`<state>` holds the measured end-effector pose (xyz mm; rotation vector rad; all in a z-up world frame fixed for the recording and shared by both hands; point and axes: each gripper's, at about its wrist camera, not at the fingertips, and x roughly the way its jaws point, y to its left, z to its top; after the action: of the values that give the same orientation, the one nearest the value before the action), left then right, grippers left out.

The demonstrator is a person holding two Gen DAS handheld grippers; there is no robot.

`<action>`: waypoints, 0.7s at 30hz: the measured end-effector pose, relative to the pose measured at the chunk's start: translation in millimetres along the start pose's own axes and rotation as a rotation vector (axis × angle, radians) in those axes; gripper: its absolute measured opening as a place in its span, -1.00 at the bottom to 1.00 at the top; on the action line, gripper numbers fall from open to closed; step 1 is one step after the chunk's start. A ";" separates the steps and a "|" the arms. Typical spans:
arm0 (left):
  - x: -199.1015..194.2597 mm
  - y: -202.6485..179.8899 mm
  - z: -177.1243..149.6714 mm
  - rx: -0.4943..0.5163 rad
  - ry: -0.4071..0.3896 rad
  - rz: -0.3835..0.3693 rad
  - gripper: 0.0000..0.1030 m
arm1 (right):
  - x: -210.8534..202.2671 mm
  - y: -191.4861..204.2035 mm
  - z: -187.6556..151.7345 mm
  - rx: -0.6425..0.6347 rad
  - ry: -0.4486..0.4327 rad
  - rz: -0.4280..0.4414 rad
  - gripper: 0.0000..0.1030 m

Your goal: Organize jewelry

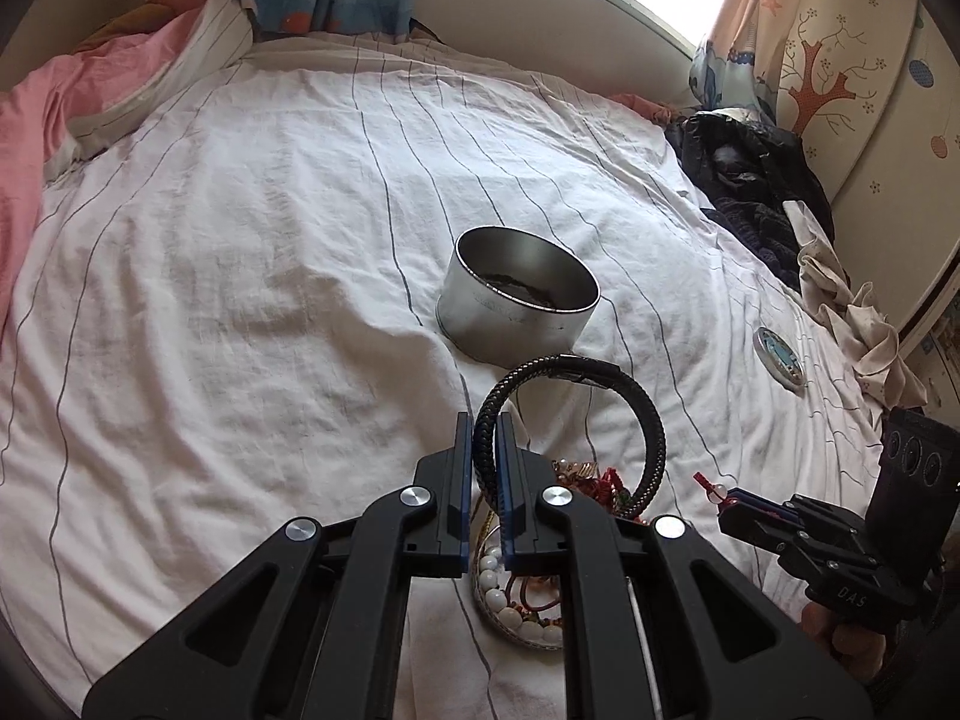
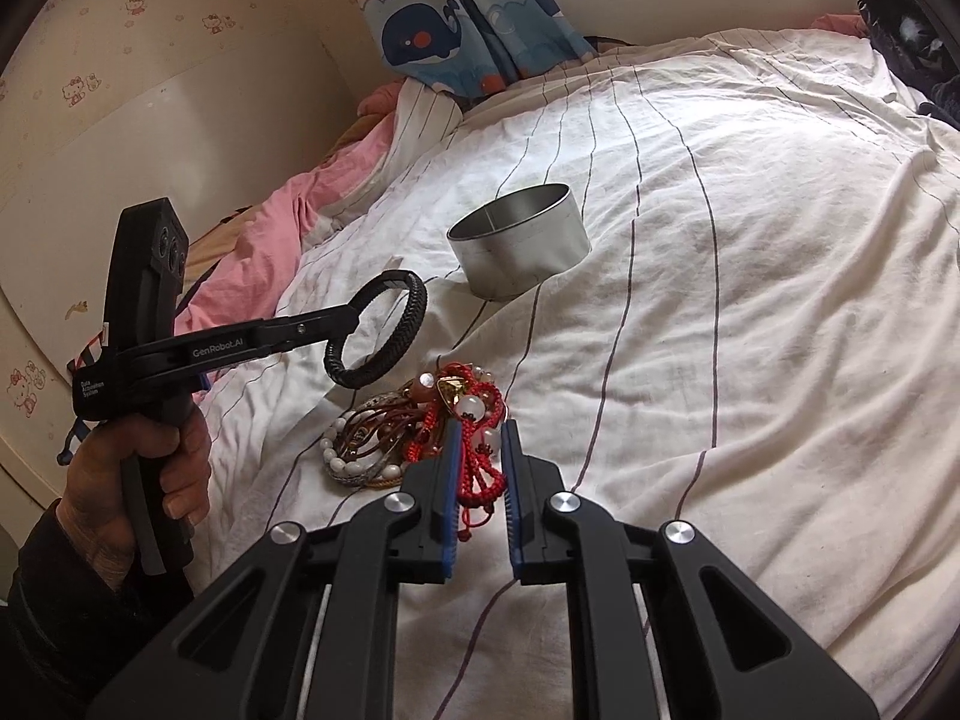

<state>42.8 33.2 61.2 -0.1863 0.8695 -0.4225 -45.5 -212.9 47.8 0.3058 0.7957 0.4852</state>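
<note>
My left gripper [image 1: 483, 420] is shut on a black braided bracelet [image 1: 651, 420] and holds it in the air above the jewelry pile; it also shows in the right wrist view [image 2: 414, 306]. A round silver tin [image 1: 516, 300] stands open on the striped white bedsheet beyond it, also in the right wrist view [image 2: 522, 246]. My right gripper [image 2: 483, 426] is shut on a red knotted cord bracelet with pale beads [image 2: 480, 468], pulled from the jewelry pile [image 2: 384, 438] of white bead and brown cord bracelets. The right gripper shows at the left wrist view's right edge [image 1: 729, 498].
The tin's lid [image 1: 780, 357] lies on the sheet to the right. Dark clothes [image 1: 750, 180] and a beige cloth [image 1: 852, 312] sit at the bed's right edge. A pink quilt [image 1: 36, 120] and pillow lie at the far left. A wall runs beside the bed.
</note>
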 end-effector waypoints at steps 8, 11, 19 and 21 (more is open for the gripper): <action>38.1 -30.7 60.3 0.055 -0.014 0.020 -0.87 | -11.2 3.1 26.6 -0.034 -0.050 -0.003 -0.74; 65.8 -35.8 77.3 0.060 0.006 0.040 -0.87 | -6.1 -1.2 43.5 -0.044 -0.058 -0.012 -0.74; 99.8 -14.5 98.4 0.040 0.025 0.119 -0.85 | 26.3 -0.9 97.2 -0.110 -0.076 -0.035 -0.74; 87.4 -4.8 97.7 0.034 0.001 0.132 -0.83 | 38.5 0.1 108.4 -0.119 -0.079 -0.032 -0.74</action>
<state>166.6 -10.1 63.7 -0.0965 0.8697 -0.3140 58.0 -201.5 96.5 0.2000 0.6908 0.4857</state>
